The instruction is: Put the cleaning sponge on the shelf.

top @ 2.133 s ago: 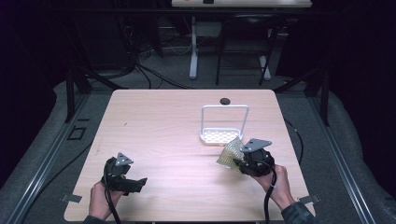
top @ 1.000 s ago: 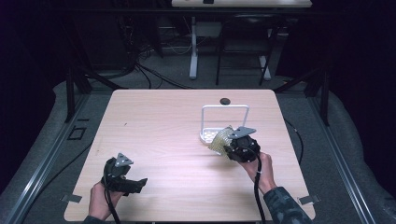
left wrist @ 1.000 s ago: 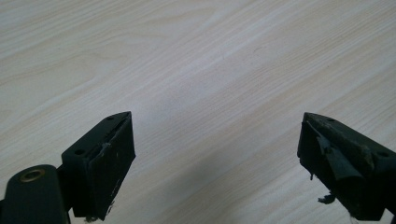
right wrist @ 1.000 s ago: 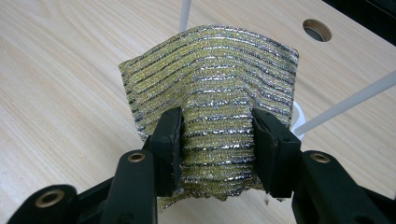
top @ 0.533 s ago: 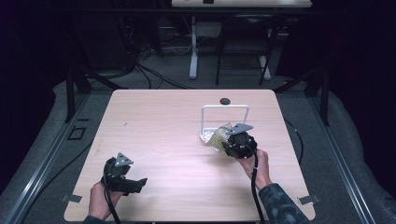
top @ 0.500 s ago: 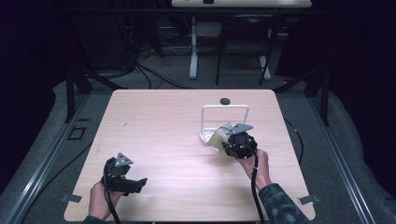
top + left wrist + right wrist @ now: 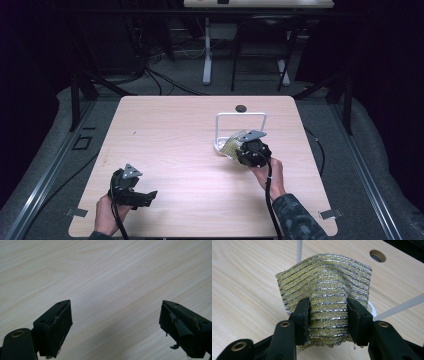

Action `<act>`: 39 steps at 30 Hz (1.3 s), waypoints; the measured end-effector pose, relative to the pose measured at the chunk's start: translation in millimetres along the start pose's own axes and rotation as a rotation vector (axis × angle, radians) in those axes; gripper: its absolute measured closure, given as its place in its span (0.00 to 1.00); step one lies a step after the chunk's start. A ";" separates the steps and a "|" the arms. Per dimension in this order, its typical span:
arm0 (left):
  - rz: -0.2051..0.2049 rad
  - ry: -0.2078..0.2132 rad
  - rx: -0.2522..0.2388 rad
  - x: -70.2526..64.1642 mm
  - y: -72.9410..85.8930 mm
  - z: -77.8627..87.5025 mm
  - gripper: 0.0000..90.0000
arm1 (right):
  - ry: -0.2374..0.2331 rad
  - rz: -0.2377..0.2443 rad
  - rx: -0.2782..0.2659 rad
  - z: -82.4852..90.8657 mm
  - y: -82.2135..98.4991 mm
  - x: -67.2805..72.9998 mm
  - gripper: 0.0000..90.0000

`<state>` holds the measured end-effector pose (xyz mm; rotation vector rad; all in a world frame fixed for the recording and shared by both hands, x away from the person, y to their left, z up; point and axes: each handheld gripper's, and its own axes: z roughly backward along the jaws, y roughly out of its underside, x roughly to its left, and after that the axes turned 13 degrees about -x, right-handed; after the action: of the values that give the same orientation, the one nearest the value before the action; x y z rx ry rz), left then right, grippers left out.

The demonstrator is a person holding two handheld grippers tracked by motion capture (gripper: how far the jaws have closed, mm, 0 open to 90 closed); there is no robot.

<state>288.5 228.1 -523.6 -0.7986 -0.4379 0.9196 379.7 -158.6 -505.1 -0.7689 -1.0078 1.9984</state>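
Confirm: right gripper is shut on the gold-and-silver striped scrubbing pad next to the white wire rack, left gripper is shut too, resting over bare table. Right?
Not quite. The left gripper is open: the left gripper view shows its jaws wide apart with bare table between them. The rest holds: the right gripper is shut on the gold-and-silver striped scrubbing pad beside the white wire rack.

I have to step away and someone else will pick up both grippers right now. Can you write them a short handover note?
Right hand-held gripper: shut on the gold scouring cloth, held off the table next to the white wire rack.
Left hand-held gripper: open, holding nothing, over bare table at the near left.
Done: the cloth is picked up and brought to the rack.
Left: it is not yet on the rack; probably drape it over the top bar, then release. The rack looks light, so the left gripper might steady it.
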 end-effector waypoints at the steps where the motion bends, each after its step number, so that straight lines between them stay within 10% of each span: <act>1: 0.000 0.000 0.000 0.0 0.0 0.0 0.13 | 0.004 -0.005 -0.003 -1.3 0.1 -0.3 0.62; 39: -0.003 0.000 0.012 -1.5 0.3 -1.9 0.13 | 0.108 -0.092 0.039 -49.8 1.8 -2.1 0.60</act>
<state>288.7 226.1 -525.0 -0.7871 -0.4329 0.9188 418.4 -141.6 -531.5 -0.7866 -0.9223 1.8724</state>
